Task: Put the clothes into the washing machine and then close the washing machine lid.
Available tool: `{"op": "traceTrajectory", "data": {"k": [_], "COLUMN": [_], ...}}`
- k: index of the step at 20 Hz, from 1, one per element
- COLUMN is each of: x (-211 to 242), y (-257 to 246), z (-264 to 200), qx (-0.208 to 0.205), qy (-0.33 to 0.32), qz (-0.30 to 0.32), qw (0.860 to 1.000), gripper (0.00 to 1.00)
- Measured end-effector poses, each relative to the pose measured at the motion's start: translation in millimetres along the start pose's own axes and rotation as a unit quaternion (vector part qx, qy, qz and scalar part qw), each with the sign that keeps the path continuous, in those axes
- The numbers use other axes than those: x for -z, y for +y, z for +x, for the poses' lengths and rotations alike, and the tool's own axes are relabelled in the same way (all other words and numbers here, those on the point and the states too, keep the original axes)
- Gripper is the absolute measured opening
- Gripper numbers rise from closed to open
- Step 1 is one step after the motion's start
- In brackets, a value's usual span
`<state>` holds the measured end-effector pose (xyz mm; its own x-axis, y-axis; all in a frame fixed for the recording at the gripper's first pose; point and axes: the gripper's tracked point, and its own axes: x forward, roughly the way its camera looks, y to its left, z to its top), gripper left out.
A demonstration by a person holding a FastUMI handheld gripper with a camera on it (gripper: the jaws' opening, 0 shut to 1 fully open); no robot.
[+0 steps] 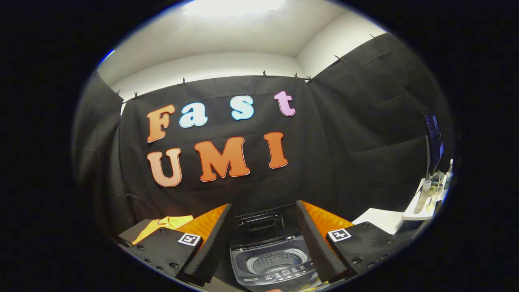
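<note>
Hovering wide open and holding nothing, the gripper (pixel 263 243) frames the washing machine (pixel 272 259) between its fingers, the lid (pixel 261 221) raised behind an empty-looking drum (pixel 276 260). A yellow garment (pixel 162 226), probably a collared shirt, lies folded beyond the left finger. A white tray of bottles (pixel 423 200) sits well apart, right.

Black cloth wall (pixel 344 134), white ceiling (pixel 243 32)

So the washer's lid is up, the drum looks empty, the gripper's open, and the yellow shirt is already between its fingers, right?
Not quite. In the gripper view the yellow shirt lies off beside the washing machine, outside the fingers. The lid is up, the drum looks empty, and the gripper is open.
</note>
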<state>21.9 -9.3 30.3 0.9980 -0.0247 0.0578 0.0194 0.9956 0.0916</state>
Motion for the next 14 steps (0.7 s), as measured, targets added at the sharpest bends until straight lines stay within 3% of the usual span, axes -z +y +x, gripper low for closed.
{"op": "traceTrajectory", "data": {"k": [6, 14], "x": [-25.1, -35.1], "y": [68.1, 208.8], "z": [5.3, 29.8], "qx": [-0.037, -0.14], "qy": [-0.004, -0.004], "qz": [-0.028, -0.066], "qw": [0.999, 0.988], "gripper": [0.98, 0.98]}}
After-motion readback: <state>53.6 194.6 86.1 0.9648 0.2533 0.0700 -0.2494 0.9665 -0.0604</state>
